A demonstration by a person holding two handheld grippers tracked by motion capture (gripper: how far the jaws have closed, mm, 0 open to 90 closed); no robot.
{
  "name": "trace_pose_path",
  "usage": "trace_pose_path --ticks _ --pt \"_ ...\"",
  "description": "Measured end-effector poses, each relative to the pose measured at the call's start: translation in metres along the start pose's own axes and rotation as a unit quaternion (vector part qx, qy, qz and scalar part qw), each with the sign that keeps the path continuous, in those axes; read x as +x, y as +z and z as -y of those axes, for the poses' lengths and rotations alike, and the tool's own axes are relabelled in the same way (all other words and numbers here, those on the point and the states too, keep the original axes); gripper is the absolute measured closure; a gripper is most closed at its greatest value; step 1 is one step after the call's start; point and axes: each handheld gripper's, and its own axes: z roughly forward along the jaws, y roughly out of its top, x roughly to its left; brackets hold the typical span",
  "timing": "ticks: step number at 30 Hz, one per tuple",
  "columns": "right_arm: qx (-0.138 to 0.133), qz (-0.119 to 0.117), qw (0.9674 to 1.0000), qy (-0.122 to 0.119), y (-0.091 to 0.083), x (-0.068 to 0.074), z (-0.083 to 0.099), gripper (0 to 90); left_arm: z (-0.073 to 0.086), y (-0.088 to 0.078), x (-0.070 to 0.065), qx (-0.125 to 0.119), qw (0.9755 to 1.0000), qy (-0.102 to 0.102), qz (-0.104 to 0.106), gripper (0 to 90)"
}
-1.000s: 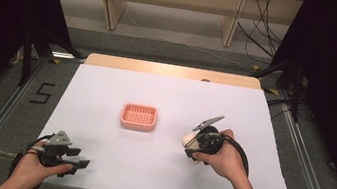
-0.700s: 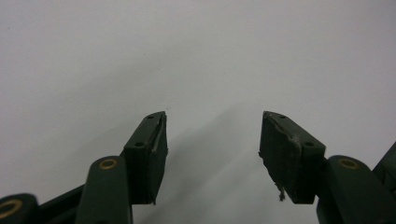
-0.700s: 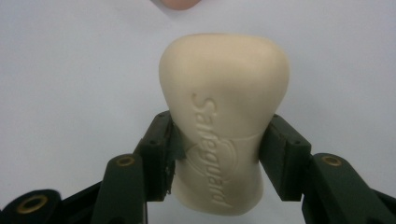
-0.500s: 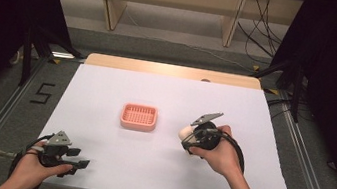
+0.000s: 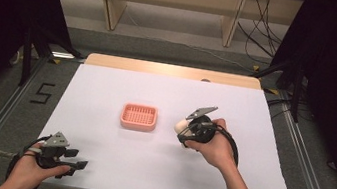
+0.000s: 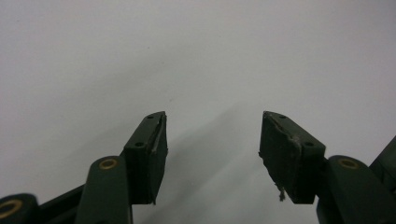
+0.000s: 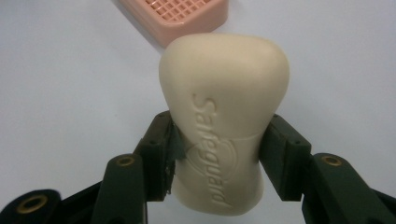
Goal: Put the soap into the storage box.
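White table, cream waisted soap bar embossed "Safeguard", clamped in right gripper jaws, left gripper jaws apart, empty

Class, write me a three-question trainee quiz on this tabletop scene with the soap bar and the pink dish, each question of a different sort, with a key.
1. True or false: the right gripper is shut on the soap bar.
2. Which word is embossed on the soap bar?
3. The pink soap dish lies: A) between the left gripper's fingers; B) on the white table, apart from both grippers; C) under the left gripper.

Key: 1 true. 2 Safeguard. 3 B; the left gripper's fingers are open over bare table.
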Motion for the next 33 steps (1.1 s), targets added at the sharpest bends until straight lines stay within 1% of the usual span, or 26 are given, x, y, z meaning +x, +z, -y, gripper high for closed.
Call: trace_pose_path --ticks 1,2,4,5,7,8,9,10,11,12,13,14,15,17,18,19,20,22,23,24,25,28,29,32,33 --pt "-0.002 -0.006 1.0 -0.004 0.0 0.0 -0.001 50.5 0.0 0.0 -0.001 -0.005 1.0 -0.005 -0.003 41.2" --pt "-0.004 0.0 1.0 -0.001 0.001 0.001 -0.002 50.5 0.001 0.0 -0.001 -0.004 0.9999 -0.009 -0.007 41.2" --pt "-0.001 -0.003 1.0 -0.002 0.001 0.001 -0.003 50.5 0.001 -0.001 0.0 -0.003 1.0 -0.005 -0.007 41.2" --pt "-0.01 -0.002 0.9999 -0.007 0.003 0.0 -0.004 50.5 0.003 -0.001 0.0 -0.004 0.9999 -0.013 -0.007 41.2" --pt "-0.01 -0.003 0.9999 -0.007 0.004 -0.001 -0.006 50.5 0.003 -0.002 0.0 -0.003 0.9999 -0.013 -0.007 41.2" --pt "-0.01 -0.004 0.9999 -0.003 0.005 0.0 -0.007 50.5 0.004 -0.002 0.0 -0.005 0.9998 -0.015 -0.007 41.2" --pt "-0.01 -0.004 0.9999 -0.003 0.005 0.0 -0.007 50.5 0.004 -0.002 0.0 -0.005 0.9998 -0.015 -0.007 41.2" --pt "-0.019 -0.001 0.9998 -0.007 0.006 0.0 -0.007 50.5 0.004 -0.003 0.0 -0.006 0.9999 -0.012 -0.007 41.2" --pt "-0.011 0.001 0.9999 -0.002 0.006 0.0 -0.009 50.5 0.005 -0.003 0.0 -0.006 0.9999 -0.012 -0.01 41.2" --pt "-0.015 -0.005 0.9999 -0.007 0.006 -0.001 -0.01 50.5 0.005 -0.004 0.0 -0.005 0.9998 -0.013 -0.012 41.2" --pt "-0.023 0.0 0.9997 -0.003 0.007 0.0 -0.01 50.5 0.005 -0.005 0.0 -0.003 0.9999 -0.01 -0.007 41.2" --pt "-0.023 0.0 0.9997 -0.003 0.007 0.0 -0.01 50.5 0.005 -0.005 0.0 -0.003 0.9999 -0.01 -0.007 41.2" --pt "-0.021 -0.001 0.9997 -0.011 0.006 -0.002 -0.012 50.5 0.005 -0.005 0.0 -0.003 0.9999 -0.009 -0.007 41.2" --pt "-0.021 0.0 0.9998 -0.002 0.005 0.0 -0.014 50.5 0.005 -0.005 0.0 -0.004 0.9999 -0.01 -0.007 41.2" --pt "-0.023 -0.004 0.9997 -0.005 0.006 0.0 -0.015 50.5 0.005 -0.005 0.0 -0.004 0.9999 -0.01 -0.007 41.2" --pt "-0.028 0.0 0.9995 -0.015 0.007 -0.001 -0.015 50.5 0.005 -0.004 0.0 -0.005 0.9999 -0.012 -0.01 41.2" --pt "-0.028 0.0 0.9995 -0.015 0.007 -0.001 -0.015 50.5 0.005 -0.004 0.0 -0.005 0.9999 -0.012 -0.01 41.2" --pt "-0.019 -0.002 0.9998 -0.007 0.005 0.0 -0.017 50.5 0.005 -0.003 0.0 -0.004 0.9998 -0.012 -0.012 41.2" --pt "-0.025 -0.004 0.9996 -0.007 0.007 0.001 -0.019 50.5 0.005 -0.003 -0.001 -0.007 0.9998 -0.018 -0.008 41.2" --pt "-0.018 0.001 0.9998 -0.01 0.005 0.001 -0.021 50.5 0.005 -0.003 -0.001 -0.007 0.9998 -0.016 -0.01 41.2" --pt "-0.021 -0.001 0.9997 -0.014 0.006 0.0 -0.022 50.5 0.004 -0.003 0.0 -0.008 0.9998 -0.012 -0.011 41.2" --pt "-0.022 0.002 0.9997 -0.01 0.006 0.001 -0.024 50.5 0.004 -0.003 0.0 -0.008 0.9998 -0.013 -0.01 41.2" --pt "-0.032 0.003 0.9994 -0.01 0.007 0.002 -0.026 50.4 0.004 -0.003 0.0 -0.008 0.9999 -0.013 -0.009 41.2" --pt "-0.024 0.0 0.9996 -0.012 0.006 0.003 -0.03 50.5 0.004 -0.003 0.0 -0.007 0.9999 -0.012 -0.009 41.3" --pt "-0.024 0.001 0.9996 -0.014 0.006 0.003 -0.031 50.5 0.004 -0.003 -0.001 -0.008 0.9998 -0.015 -0.007 41.3"
